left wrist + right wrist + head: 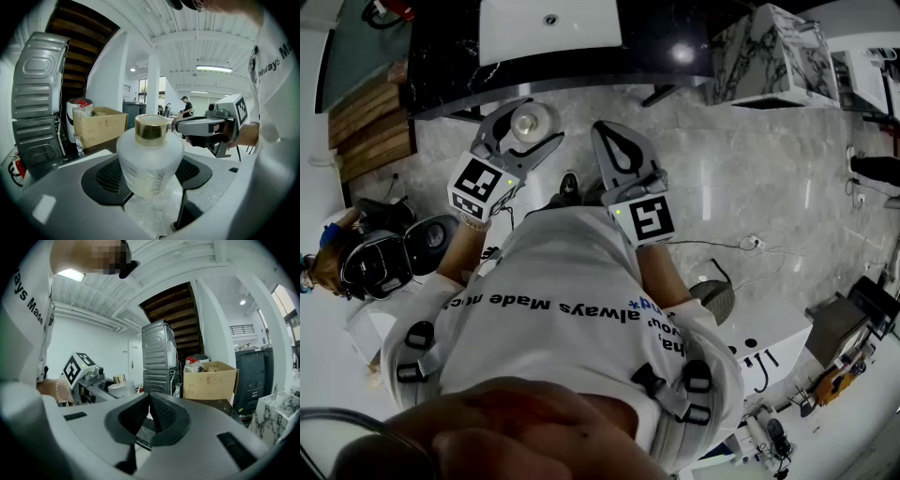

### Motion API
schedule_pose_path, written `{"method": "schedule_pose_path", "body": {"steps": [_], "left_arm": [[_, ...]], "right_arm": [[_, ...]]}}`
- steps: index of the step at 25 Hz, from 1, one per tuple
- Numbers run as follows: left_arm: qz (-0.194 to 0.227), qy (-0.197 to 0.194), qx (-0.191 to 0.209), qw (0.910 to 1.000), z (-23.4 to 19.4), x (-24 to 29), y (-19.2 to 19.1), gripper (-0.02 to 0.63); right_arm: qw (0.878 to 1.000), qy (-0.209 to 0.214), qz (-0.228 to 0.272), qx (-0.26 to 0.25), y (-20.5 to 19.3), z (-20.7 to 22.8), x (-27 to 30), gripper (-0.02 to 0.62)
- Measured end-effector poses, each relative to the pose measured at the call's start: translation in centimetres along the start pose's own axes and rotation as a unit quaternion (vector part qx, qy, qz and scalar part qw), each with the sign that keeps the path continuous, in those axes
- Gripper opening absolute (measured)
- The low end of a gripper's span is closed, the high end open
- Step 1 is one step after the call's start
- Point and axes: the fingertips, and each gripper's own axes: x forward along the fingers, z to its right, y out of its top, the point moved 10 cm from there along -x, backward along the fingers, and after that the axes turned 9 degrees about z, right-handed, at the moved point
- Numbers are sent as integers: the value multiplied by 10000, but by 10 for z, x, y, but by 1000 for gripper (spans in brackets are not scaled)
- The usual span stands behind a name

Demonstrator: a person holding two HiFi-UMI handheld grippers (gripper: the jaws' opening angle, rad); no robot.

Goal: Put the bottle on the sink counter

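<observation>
L tongs (528, 125) wide, gripping gold-capped frosted bottle (150, 159) upright for carry to sink desk (450, 58); R tongs (149, 414) closed, empty.

White T-shirt (572, 267) filling the head view's centre, dark lettering (539, 305) across it, grey harness straps (667, 386) with black buckles lower down, thin bracelet (58, 389) at mid-left, grey left gripper (532, 122) and right gripper (604, 128), black ribbed pads (161, 413), black-and-white marker cubes (478, 186) with green lights
</observation>
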Motion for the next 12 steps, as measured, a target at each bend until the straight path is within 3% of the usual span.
{"method": "schedule_pose_path", "body": {"steps": [12], "left_arm": [[148, -227, 47, 9996, 80, 17, 23, 333]], "right_arm": [[10000, -4, -60, -8, 11, 10, -77, 9]]}}
